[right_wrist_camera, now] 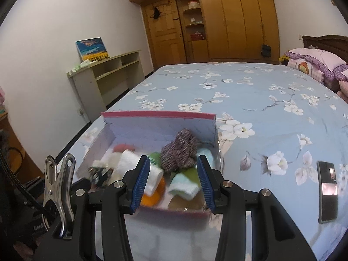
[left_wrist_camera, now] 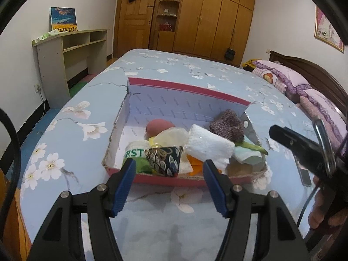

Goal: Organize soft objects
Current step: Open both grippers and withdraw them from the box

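A red-rimmed cardboard box lies on the flowered bedspread, filled with soft items. Inside are a purple knit piece, a white towel, a dark patterned pouch, a pink round thing, a green-and-white sock and a mint sock. My left gripper hovers open in front of the box's near wall, nothing between its blue pads. My right gripper is likewise open and empty, just short of the box.
A dark phone lies on the bed to the right of the box. Pink and purple pillows sit by the headboard at far right. A beige shelf unit stands against the left wall, and wooden wardrobes fill the back.
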